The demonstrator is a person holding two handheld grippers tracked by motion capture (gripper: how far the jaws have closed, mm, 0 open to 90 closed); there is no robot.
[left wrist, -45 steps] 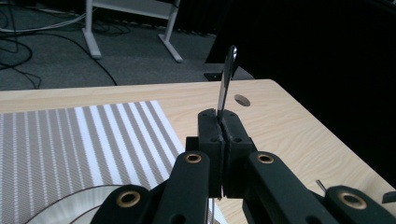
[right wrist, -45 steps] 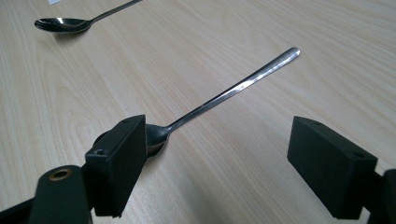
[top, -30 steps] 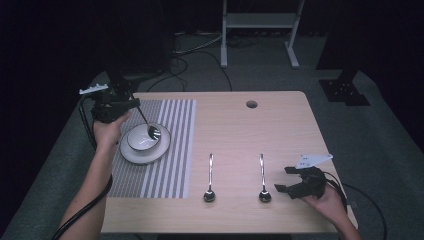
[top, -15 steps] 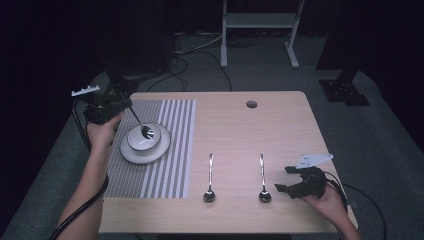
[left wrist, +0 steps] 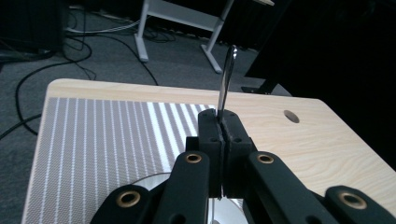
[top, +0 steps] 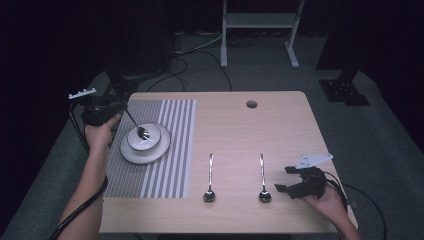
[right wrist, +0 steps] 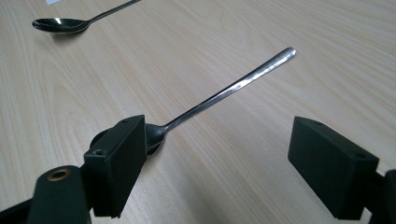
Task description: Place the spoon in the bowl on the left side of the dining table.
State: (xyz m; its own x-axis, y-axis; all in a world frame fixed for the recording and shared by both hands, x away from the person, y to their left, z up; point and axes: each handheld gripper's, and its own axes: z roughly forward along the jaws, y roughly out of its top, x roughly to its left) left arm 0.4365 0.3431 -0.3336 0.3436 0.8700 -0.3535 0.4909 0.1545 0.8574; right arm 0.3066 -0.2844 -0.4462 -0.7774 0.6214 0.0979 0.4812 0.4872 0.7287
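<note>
Your left gripper has its jaws closed tight on a spoon, whose bowl rests in the small dish on the striped mat near the table's left edge. Your right gripper stands wide open, empty, beside the right-hand spoon; bare table lies beyond.
</note>
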